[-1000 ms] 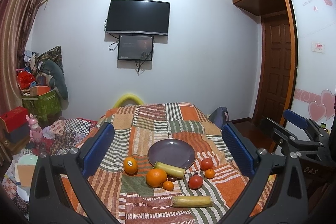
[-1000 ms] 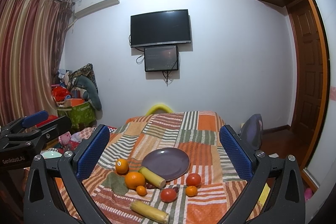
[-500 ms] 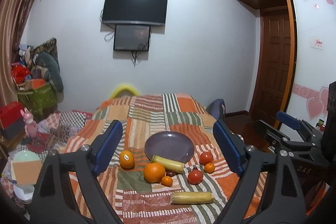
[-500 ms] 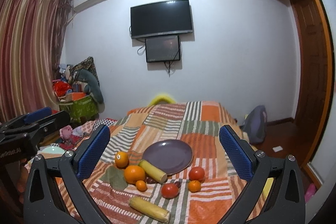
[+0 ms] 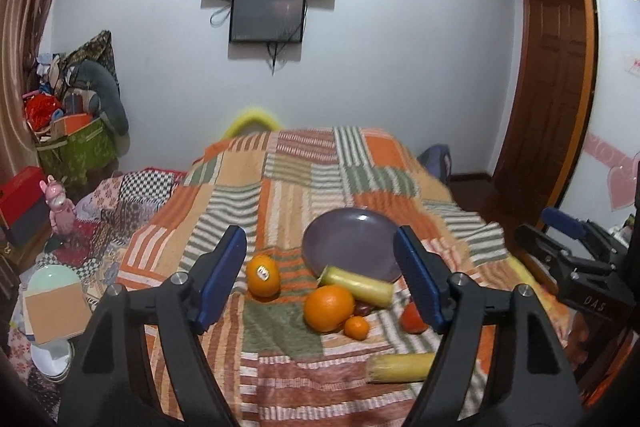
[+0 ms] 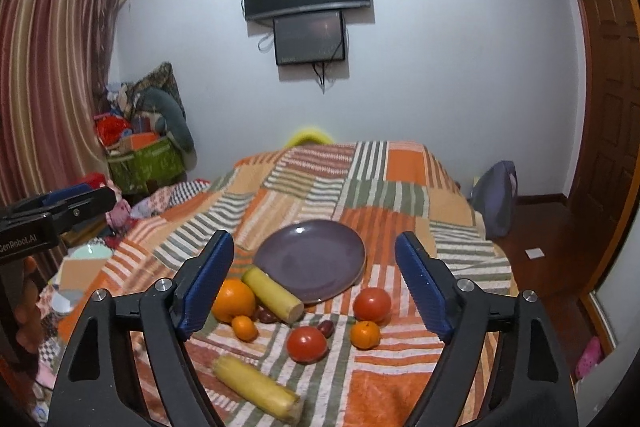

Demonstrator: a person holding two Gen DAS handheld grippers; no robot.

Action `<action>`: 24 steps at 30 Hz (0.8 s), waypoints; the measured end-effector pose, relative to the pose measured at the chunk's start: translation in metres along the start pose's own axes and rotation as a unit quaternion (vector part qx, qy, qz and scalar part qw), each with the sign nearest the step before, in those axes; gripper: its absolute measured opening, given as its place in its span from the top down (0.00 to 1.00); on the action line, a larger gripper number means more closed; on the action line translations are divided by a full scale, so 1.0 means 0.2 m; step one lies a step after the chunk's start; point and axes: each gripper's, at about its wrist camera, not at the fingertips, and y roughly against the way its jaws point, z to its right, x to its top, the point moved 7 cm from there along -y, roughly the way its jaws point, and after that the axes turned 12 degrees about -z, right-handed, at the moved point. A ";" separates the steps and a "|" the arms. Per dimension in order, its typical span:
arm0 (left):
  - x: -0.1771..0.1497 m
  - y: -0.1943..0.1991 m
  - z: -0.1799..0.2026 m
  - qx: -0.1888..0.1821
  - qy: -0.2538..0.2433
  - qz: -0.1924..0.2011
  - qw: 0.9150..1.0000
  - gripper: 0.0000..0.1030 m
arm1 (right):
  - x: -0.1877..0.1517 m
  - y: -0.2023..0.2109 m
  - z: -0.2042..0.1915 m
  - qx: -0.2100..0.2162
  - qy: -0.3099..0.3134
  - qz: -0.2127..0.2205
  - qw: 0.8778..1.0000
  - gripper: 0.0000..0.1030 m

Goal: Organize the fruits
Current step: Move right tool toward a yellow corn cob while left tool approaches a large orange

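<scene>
On the patchwork blanket (image 6: 404,163) lie 1 purple plate (image 6: 320,251), 2 large oranges, 2 small mandarins, 2 tomatoes, 2 pale yellow corn cobs and 2 small dark fruits. The plate sits near the middle of the blanket; the fruit is spread between it and the near edge. The stickered orange (image 5: 263,275) is furthest toward the left edge, the bigger orange (image 5: 329,307) beside it. 1 cob (image 6: 273,294) lies with its end at the plate's near rim; the other cob (image 6: 258,388) lies closest to the near edge. The tomatoes (image 6: 372,304) (image 6: 306,344) and mandarins (image 6: 365,334) (image 6: 244,328) lie between them, the dark fruits (image 6: 327,328) (image 6: 265,315) among them.

The left gripper (image 5: 320,283) and right gripper (image 6: 314,283) both have their jaws parted with nothing between the pads. Both have just been closing: the blue pads stand narrower than 1 second ago. The fruit and plate now appear larger and lower in both views, and none has shifted on the blanket.
</scene>
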 end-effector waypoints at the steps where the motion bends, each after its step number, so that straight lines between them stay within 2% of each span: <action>1: 0.00 -0.03 -0.02 0.002 0.001 -0.005 1.000 0.26 | 0.01 -0.02 0.01 -0.001 0.002 -0.006 1.000 0.23; 4: 0.00 -0.16 -0.09 0.006 0.010 -0.028 1.000 0.26 | 0.00 -0.12 0.04 -0.002 0.005 -0.031 0.999 0.27; 9: 0.00 -0.36 -0.21 0.028 0.024 -0.052 0.998 0.22 | -0.03 -0.26 0.09 -0.007 0.005 -0.063 0.998 0.27; 14: -0.02 -0.53 -0.28 0.023 0.022 -0.091 0.995 0.20 | -0.06 -0.41 0.15 -0.005 0.005 -0.098 0.995 0.28; 17: -0.06 -0.62 -0.29 0.025 0.013 -0.112 0.993 0.15 | -0.08 -0.49 0.14 0.007 0.009 -0.123 0.992 0.33; 24: -0.16 -0.79 -0.19 -0.018 -0.002 -0.175 0.984 0.15 | -0.12 -0.61 0.04 0.046 0.038 -0.154 0.986 0.37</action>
